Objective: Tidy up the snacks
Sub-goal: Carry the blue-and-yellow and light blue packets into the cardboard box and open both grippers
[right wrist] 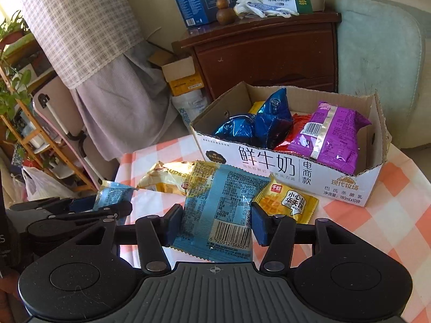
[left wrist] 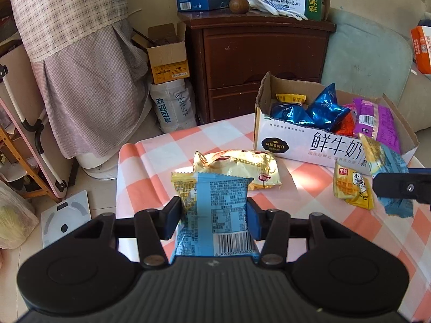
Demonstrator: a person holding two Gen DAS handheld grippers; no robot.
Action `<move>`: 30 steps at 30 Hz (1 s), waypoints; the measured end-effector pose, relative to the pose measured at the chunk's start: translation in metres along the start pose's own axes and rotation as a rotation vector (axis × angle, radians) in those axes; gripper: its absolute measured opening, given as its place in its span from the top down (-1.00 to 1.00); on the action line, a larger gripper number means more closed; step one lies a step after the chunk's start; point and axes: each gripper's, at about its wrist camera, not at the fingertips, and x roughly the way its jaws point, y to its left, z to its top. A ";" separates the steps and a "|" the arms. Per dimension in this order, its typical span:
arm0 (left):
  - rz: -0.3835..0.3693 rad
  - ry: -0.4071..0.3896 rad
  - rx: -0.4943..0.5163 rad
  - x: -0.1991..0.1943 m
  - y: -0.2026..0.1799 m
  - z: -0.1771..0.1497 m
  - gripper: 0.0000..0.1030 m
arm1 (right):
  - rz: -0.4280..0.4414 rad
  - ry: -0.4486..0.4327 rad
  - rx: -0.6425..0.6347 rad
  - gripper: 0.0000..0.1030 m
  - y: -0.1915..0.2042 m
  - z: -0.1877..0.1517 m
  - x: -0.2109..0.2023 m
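Observation:
My left gripper (left wrist: 214, 219) is shut on a blue and yellow snack packet (left wrist: 215, 204), held above the checked tablecloth (left wrist: 150, 156). My right gripper (right wrist: 214, 222) is shut on a matching blue and yellow packet (right wrist: 223, 215); that packet (left wrist: 388, 167) and one right finger (left wrist: 398, 188) show at the right edge of the left wrist view. The left gripper (right wrist: 107, 210) with its packet (right wrist: 113, 193) shows at the left of the right wrist view. A cream-yellow packet (left wrist: 242, 167) and a small yellow waffle packet (left wrist: 350, 188) lie on the table. The milk carton box (right wrist: 282, 167) holds blue, purple, red and yellow packets.
Behind the table stand a dark wooden cabinet (left wrist: 258, 62) with boxes on top, a cloth-covered appliance (left wrist: 80, 53), a small cardboard box (left wrist: 167, 53) on a white sack, and a pale green cushion (left wrist: 366, 59). A white scale (left wrist: 64, 220) lies on the floor by the table's left edge.

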 end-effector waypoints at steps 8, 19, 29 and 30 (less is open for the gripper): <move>-0.035 0.002 -0.039 0.012 -0.005 0.011 0.05 | -0.020 -0.044 0.028 -0.02 -0.013 0.010 -0.006; -0.057 -0.049 -0.073 0.028 -0.023 0.050 0.05 | -0.095 -0.169 0.062 -0.02 -0.038 0.031 -0.027; -0.136 -0.119 -0.093 0.040 -0.051 0.089 0.05 | -0.187 -0.304 0.219 -0.02 -0.076 0.053 -0.038; -0.148 -0.125 -0.086 0.041 -0.055 0.092 0.05 | -0.195 -0.305 0.232 -0.02 -0.079 0.054 -0.037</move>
